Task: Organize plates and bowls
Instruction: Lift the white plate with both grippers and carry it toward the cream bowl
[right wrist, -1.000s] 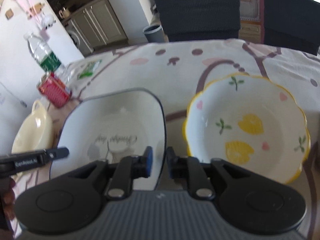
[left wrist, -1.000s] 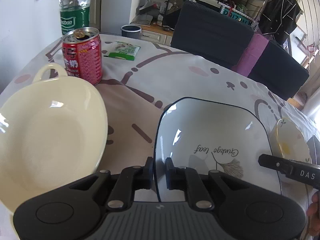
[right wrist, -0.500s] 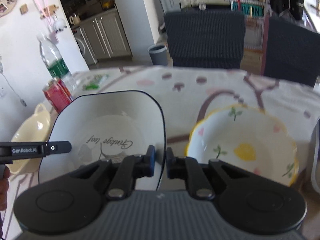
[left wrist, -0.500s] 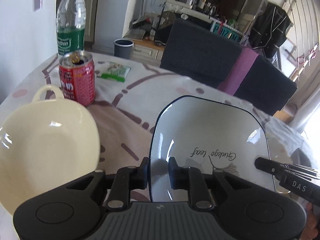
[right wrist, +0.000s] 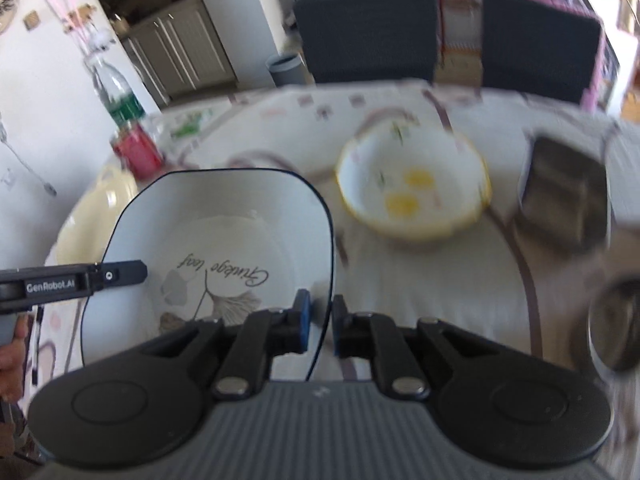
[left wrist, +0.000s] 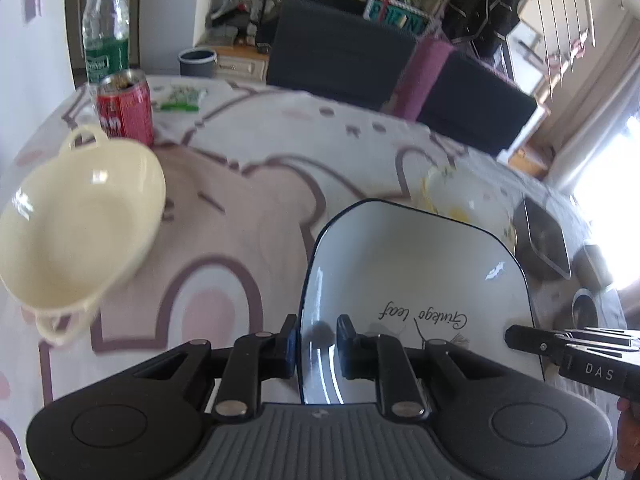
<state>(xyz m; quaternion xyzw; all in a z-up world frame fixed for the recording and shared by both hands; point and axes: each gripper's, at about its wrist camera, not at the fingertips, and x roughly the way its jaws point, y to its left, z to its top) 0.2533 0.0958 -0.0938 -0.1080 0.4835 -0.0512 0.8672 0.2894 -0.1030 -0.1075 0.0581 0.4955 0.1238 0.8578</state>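
Plate: white square plate (left wrist: 420, 280) with a dark rim and a leaf drawing. It is off the worktop (left wrist: 248, 184), held up between the two grippers, one on each side edge.
Left gripper: the left gripper (left wrist: 316, 344) is clamped on the plate's left edge. The rim sits right between its two pads.
Right gripper: the right gripper (right wrist: 320, 324) is clamped on the plate's right edge, and the thin rim runs down between its pads.
Slip risk: each gripper only pinches a thin, shiny rim. I think the plate could slide out if one gripper tugs harder than the other.
Tilt risk: if one side goes higher, the plate could tip and twist in the pads, then fall and break.
Cream bowl: cream bowl (left wrist: 76, 232) with little handles sits on the worktop, to the left of the left gripper. A low swing that way could bump it.
Flower bowl: yellow-rimmed bowl (right wrist: 412, 188) sits ahead of the right gripper, a bit to its right. Setting the plate down crooked here could knock or chip it.
Red can: open red can (left wrist: 126, 108) stands far ahead and left of the left gripper, with a water bottle (left wrist: 106, 28) just behind it. A bump could spill the can on the cloth.
Dark dishes: dark tray (right wrist: 564, 192) and metal cup (right wrist: 616, 320) lie to the right of the right gripper, blurry.
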